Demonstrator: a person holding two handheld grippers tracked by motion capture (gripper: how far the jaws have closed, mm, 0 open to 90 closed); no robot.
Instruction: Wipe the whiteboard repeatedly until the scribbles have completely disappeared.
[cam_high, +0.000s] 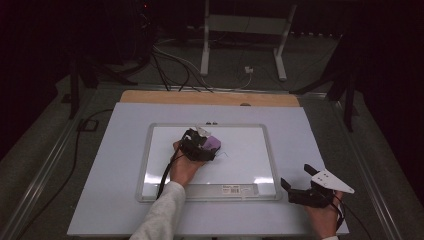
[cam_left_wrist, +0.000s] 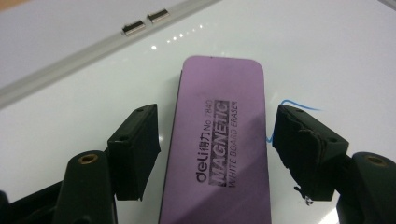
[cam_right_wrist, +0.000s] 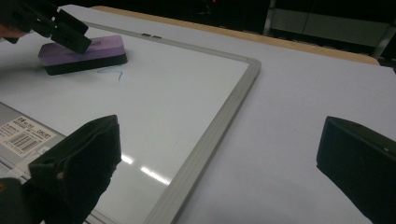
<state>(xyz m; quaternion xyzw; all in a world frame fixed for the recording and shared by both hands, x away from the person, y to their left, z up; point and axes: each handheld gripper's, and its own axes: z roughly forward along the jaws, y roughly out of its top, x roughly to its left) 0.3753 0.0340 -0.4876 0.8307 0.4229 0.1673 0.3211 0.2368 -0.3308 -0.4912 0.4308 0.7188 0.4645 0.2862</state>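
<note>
A purple magnetic whiteboard eraser (cam_high: 212, 144) (cam_left_wrist: 219, 140) (cam_right_wrist: 84, 53) lies flat on the white surface of a whiteboard (cam_high: 145, 165) (cam_left_wrist: 70, 65) (cam_right_wrist: 233, 88). My left gripper (cam_high: 202, 142) (cam_left_wrist: 212, 114) (cam_right_wrist: 65, 28) straddles the eraser, its pads a small gap away from each long side, so it is open. A thin blue pen mark (cam_left_wrist: 299, 105) (cam_right_wrist: 114, 73) sits just beside the eraser. My right gripper (cam_high: 295, 175) (cam_right_wrist: 219, 135) is open and holds nothing, over the table off the board's front right corner.
The board lies on a pale sheet (cam_high: 305, 130) over the table, with a wooden strip (cam_high: 210, 97) along the far edge. Two small metal clips (cam_high: 211, 123) (cam_left_wrist: 144, 22) sit on the board's far frame. A labelled pen tray (cam_high: 235, 189) runs along its near edge. Cables (cam_high: 170, 65) and white stand legs (cam_high: 205, 45) lie beyond.
</note>
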